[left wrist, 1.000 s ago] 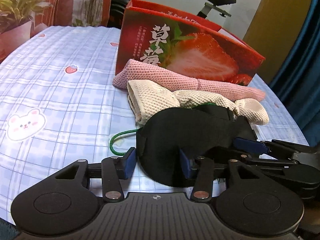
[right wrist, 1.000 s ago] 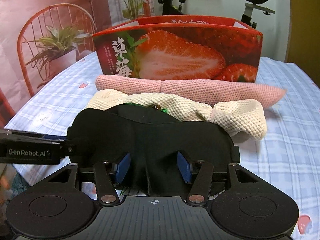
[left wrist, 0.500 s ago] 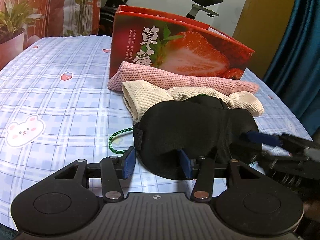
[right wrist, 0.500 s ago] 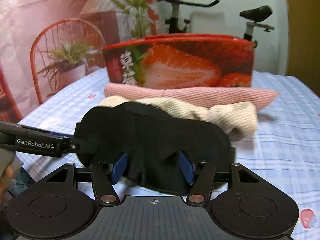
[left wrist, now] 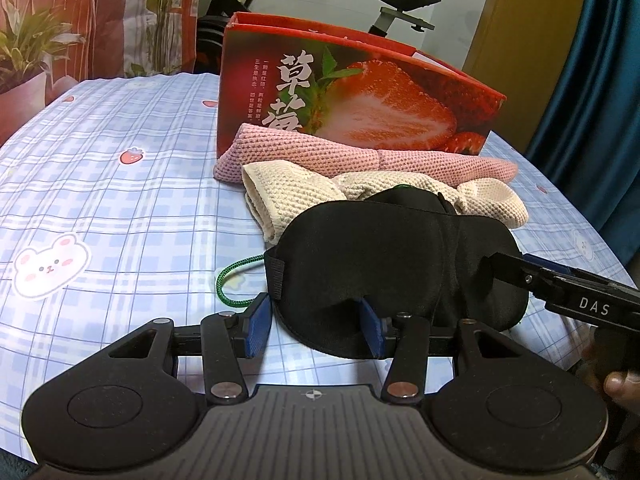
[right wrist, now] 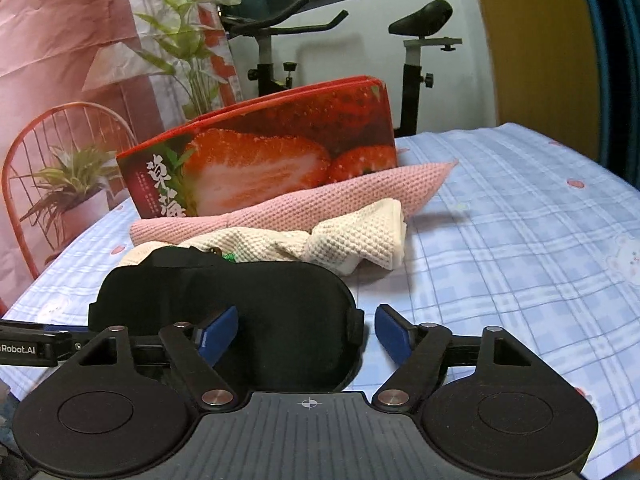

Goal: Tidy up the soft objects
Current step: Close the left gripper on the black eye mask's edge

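A black sleep mask (left wrist: 384, 264) lies on the checked tablecloth in front of a cream knitted cloth (left wrist: 296, 196) and a pink knitted cloth (left wrist: 360, 160). My left gripper (left wrist: 316, 328) stands open around the mask's left end; its right finger is under the mask. My right gripper (right wrist: 308, 332) is open, its jaws spread around the mask's (right wrist: 248, 304) right end; it shows in the left wrist view (left wrist: 516, 272) at the mask's right edge. The cream cloth (right wrist: 352, 240) and pink cloth (right wrist: 320, 204) lie behind.
A red strawberry box (left wrist: 352, 96) stands open-topped behind the cloths, also in the right wrist view (right wrist: 272, 160). A green cord (left wrist: 232, 280) loops out beside the mask. An exercise bike (right wrist: 412, 60) and potted plants (right wrist: 68, 184) stand beyond the table.
My right gripper has opened wide and swung rightward, letting go of the mask's right end. The mask rose off the cloth while held, then came down. My left gripper stayed open.
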